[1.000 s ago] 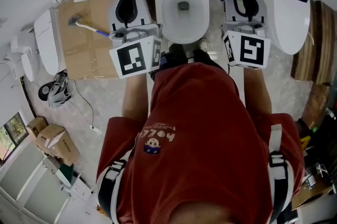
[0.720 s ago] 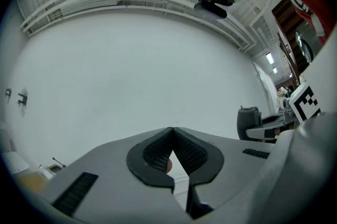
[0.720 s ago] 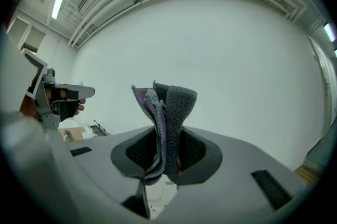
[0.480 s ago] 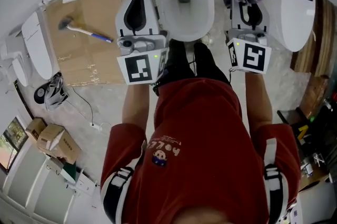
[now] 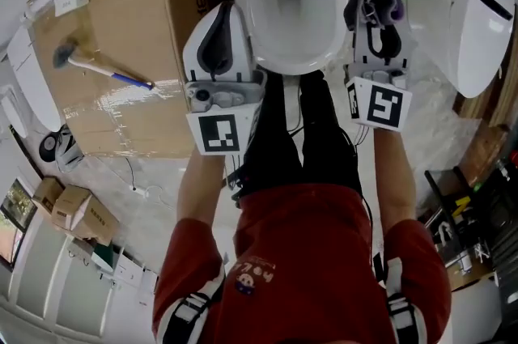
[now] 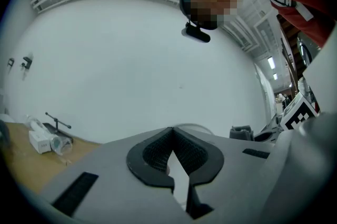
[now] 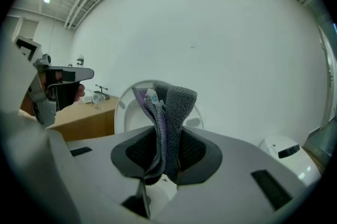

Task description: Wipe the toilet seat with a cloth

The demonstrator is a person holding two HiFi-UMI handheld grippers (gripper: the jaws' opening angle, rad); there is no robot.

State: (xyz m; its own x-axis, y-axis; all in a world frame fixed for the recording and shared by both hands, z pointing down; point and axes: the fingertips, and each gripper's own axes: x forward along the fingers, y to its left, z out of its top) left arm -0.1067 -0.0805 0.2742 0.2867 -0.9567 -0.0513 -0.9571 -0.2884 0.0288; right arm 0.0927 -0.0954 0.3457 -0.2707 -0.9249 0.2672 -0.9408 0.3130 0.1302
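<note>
Head view, looking steeply down on a standing person in a red shirt (image 5: 307,269). The toilet (image 5: 293,63) lies at top centre with its lid raised; in the right gripper view the lid stands as a white ring behind the jaws.

Left gripper (image 5: 227,8) — held just beside the bowl's left rim. Its jaws are pressed together at the tips with nothing between them, as its own view shows (image 6: 171,133).

Right gripper (image 5: 377,4) — held just beside the bowl's right rim. Its jaws pinch the cloth (image 7: 168,112), a folded grey and purple piece that stands up out of the jaws; from above the cloth (image 5: 380,6) shows at the gripper's front end, clear of the toilet seat.

Left of the toilet, a cardboard box (image 5: 113,2) carries a small tool with a blue-ended handle (image 5: 97,67).
</note>
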